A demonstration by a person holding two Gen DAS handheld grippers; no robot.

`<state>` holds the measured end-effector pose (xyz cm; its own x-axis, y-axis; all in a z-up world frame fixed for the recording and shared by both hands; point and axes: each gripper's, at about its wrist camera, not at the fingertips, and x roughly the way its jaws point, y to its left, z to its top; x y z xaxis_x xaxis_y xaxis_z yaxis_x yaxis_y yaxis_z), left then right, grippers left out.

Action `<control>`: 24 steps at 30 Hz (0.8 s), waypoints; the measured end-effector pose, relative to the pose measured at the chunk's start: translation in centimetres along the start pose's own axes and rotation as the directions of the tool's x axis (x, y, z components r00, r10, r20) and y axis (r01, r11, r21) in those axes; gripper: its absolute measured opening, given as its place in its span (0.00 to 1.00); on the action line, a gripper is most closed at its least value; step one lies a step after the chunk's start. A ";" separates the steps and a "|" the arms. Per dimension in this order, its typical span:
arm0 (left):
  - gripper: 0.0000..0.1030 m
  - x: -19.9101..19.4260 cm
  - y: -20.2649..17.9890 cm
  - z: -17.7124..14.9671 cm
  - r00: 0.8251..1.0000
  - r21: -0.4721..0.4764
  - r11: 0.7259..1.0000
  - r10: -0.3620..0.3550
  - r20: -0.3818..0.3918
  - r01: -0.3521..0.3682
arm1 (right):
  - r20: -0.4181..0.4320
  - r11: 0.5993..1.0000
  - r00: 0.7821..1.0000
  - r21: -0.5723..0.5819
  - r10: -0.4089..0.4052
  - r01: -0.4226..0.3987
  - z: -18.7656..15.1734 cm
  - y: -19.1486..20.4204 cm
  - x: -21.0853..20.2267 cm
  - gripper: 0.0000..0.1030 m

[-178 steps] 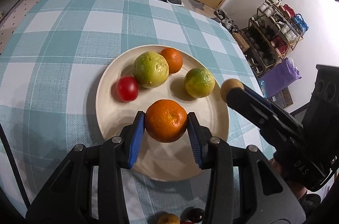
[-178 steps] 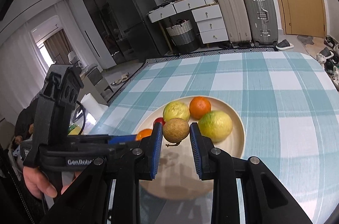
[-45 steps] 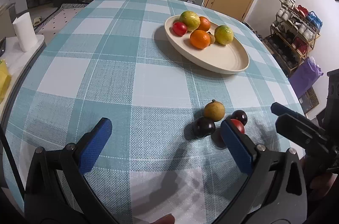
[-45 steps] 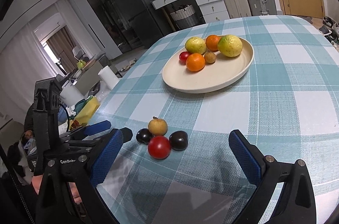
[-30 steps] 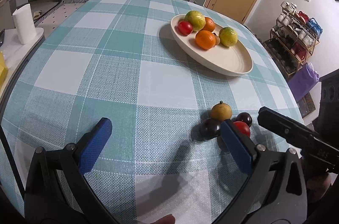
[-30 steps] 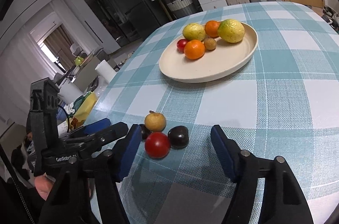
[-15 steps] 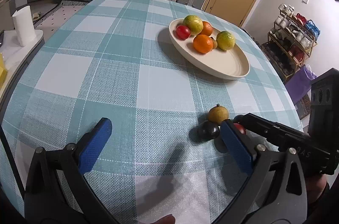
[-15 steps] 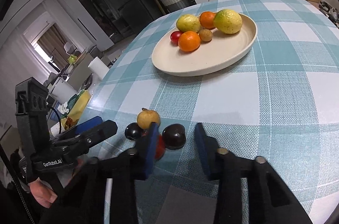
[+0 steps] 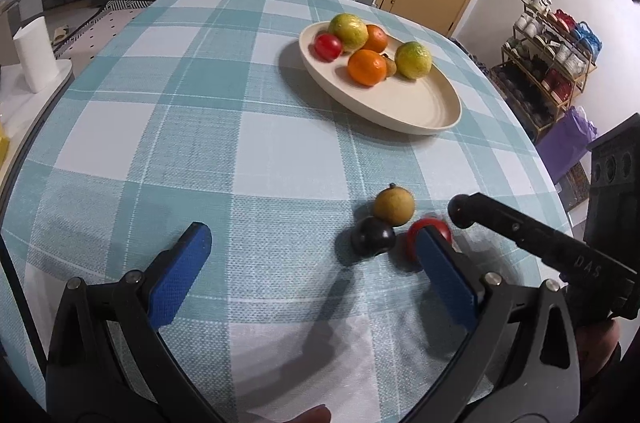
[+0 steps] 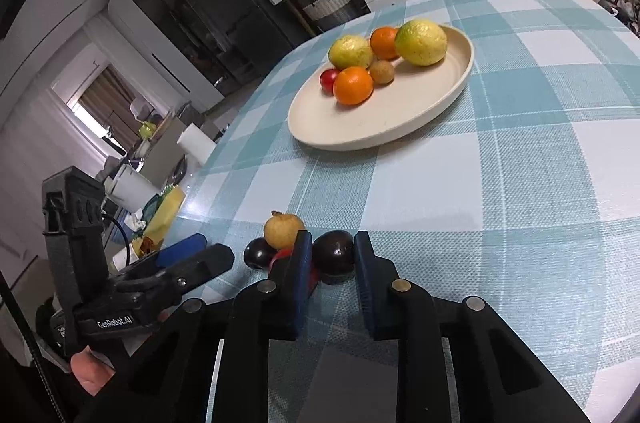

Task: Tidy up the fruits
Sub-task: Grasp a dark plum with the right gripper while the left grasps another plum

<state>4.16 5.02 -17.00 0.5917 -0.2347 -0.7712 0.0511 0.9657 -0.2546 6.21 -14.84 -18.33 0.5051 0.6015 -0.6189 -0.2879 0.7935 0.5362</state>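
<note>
Pinching a glossy dark round plum (image 10: 333, 255) on the woven checked tablecloth (image 10: 520, 183), the right gripper (image 10: 330, 257) has just closed its blue pads; the left gripper (image 9: 308, 263) stays spread beside a smooth red tomato (image 9: 438, 229).

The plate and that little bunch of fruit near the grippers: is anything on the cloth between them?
No. In both wrist views only bare checked tablecloth lies between the plate and the cluster around the tan fruit.

The right tool (image 10: 329, 255) has just closed its jaws onto the dark plum (image 10: 333, 252) on the tablecloth.
</note>
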 end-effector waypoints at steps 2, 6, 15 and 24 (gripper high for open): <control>0.99 0.3 -0.4 0.1 1.000 0.008 1.000 0.001 -0.005 -0.001 | 0.011 1.000 1.000 0.006 0.005 -0.005 0.0 -0.3 -0.5 0.21; 0.99 1.0 -0.9 0.2 0.998 0.021 0.998 0.064 -0.023 -0.064 | 0.027 1.000 1.000 0.016 0.008 -0.009 0.1 -0.9 -1.3 0.21; 0.77 1.2 -1.7 0.4 0.997 0.050 0.996 0.073 -0.038 -0.071 | 0.052 0.999 0.998 0.017 0.026 -0.027 0.0 -1.8 -2.5 0.21; 0.44 1.3 -3.1 0.4 0.997 0.097 0.995 0.003 -0.077 0.004 | 0.050 1.000 0.999 0.009 0.022 -0.023 -0.3 -2.1 -2.8 0.21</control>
<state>5.10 1.74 -17.02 0.5286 -0.2391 -0.8145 0.1314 0.9710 -0.1998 5.14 -18.14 -17.90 0.5385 0.6138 -0.5773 -0.2917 0.7786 0.5556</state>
